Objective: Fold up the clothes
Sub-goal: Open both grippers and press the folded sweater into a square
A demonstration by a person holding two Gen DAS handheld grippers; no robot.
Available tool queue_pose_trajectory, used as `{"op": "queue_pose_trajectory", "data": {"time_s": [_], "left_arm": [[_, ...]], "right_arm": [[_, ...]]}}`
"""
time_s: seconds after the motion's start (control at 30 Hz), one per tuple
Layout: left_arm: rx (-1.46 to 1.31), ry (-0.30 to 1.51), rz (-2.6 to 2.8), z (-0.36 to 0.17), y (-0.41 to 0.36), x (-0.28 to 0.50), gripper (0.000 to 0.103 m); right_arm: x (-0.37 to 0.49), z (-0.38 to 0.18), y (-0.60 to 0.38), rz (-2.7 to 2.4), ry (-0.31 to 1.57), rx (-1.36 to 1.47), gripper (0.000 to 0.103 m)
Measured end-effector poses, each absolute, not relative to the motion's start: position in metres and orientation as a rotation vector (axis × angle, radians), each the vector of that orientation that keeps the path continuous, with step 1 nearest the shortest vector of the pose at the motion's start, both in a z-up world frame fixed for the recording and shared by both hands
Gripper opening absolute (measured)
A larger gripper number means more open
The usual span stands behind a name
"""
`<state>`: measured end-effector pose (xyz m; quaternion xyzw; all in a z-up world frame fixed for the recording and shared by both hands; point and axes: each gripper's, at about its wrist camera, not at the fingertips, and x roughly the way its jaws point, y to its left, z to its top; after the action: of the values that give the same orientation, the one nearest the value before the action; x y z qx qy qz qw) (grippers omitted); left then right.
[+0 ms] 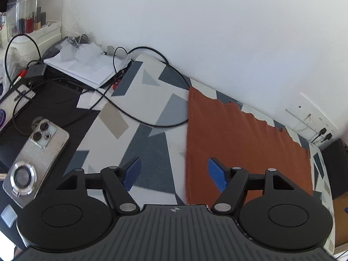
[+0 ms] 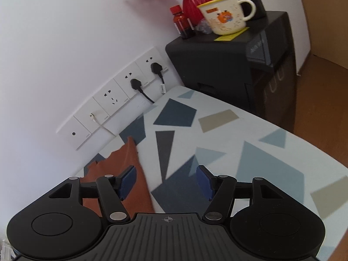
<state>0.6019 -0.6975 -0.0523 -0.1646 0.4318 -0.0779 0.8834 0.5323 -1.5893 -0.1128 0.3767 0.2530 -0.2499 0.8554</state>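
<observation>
A rust-orange cloth (image 1: 243,139) lies flat on a table cover with blue, grey and tan shapes (image 1: 152,113). My left gripper (image 1: 174,174) is open and empty, hovering over the cloth's left edge, its right finger above the cloth. In the right wrist view the cloth's other end (image 2: 124,165) shows at lower left with a jagged far edge. My right gripper (image 2: 166,182) is open and empty, straddling that cloth's right edge, its left finger over the cloth.
A phone (image 1: 37,161) and a black cable (image 1: 139,119) lie left of the cloth, with papers (image 1: 87,67) behind. Wall sockets (image 2: 121,93) with plugs face the table. A black cabinet (image 2: 228,69) carries a mug (image 2: 226,15), a bottle and a red vase.
</observation>
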Motion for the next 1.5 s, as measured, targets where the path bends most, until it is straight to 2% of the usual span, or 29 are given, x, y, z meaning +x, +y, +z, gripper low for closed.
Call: {"op": "queue_pose_trajectory", "data": {"time_s": [0.07, 0.27, 0.43, 0.5, 0.63, 0.67, 0.73, 0.77, 0.87, 1.03, 1.2, 1.5], "left_arm": [[-0.407, 0.934, -0.221, -0.064, -0.693, 0.584, 0.075], [-0.483, 1.132, -0.278, -0.123, -0.72, 0.554, 0.076], [-0.438, 1.157, -0.285, -0.136, -0.75, 0.541, 0.081], [-0.403, 1.16, -0.27, -0.139, -0.761, 0.538, 0.083], [-0.392, 1.197, -0.231, -0.151, -0.776, 0.538, 0.088], [-0.394, 1.189, -0.228, -0.152, -0.778, 0.539, 0.094], [-0.395, 1.182, -0.22, -0.153, -0.784, 0.541, 0.096], [-0.393, 1.185, -0.215, -0.154, -0.788, 0.542, 0.102], [-0.363, 1.176, -0.179, -0.154, -0.798, 0.545, 0.103], [-0.253, 1.174, -0.129, -0.154, -0.816, 0.545, 0.103], [0.099, 1.23, -0.128, -0.161, -0.859, 0.545, 0.103], [0.041, 1.288, -0.048, -0.161, -0.859, 0.558, 0.103]], "right_arm": [[0.513, -0.124, -1.578, -0.516, 0.56, 0.84, 0.058], [0.482, -0.179, -1.526, -0.488, 0.68, 0.957, 0.058], [0.482, -0.205, -1.488, -0.466, 0.724, 0.981, 0.063], [0.484, -0.207, -1.478, -0.472, 0.709, 0.966, 0.069], [0.494, -0.206, -1.474, -0.465, 0.709, 0.951, 0.073], [0.497, -0.206, -1.473, -0.465, 0.707, 0.942, 0.078], [0.503, -0.204, -1.468, -0.459, 0.712, 0.908, 0.086], [0.506, -0.204, -1.465, -0.455, 0.718, 0.884, 0.092], [0.515, -0.203, -1.455, -0.447, 0.742, 0.802, 0.102], [0.521, -0.204, -1.439, -0.497, 0.732, 0.717, 0.102], [0.522, -0.208, -1.428, -0.512, 0.715, 0.628, 0.102], [0.522, -0.21, -1.42, -0.48, 0.732, 0.534, 0.102]]}}
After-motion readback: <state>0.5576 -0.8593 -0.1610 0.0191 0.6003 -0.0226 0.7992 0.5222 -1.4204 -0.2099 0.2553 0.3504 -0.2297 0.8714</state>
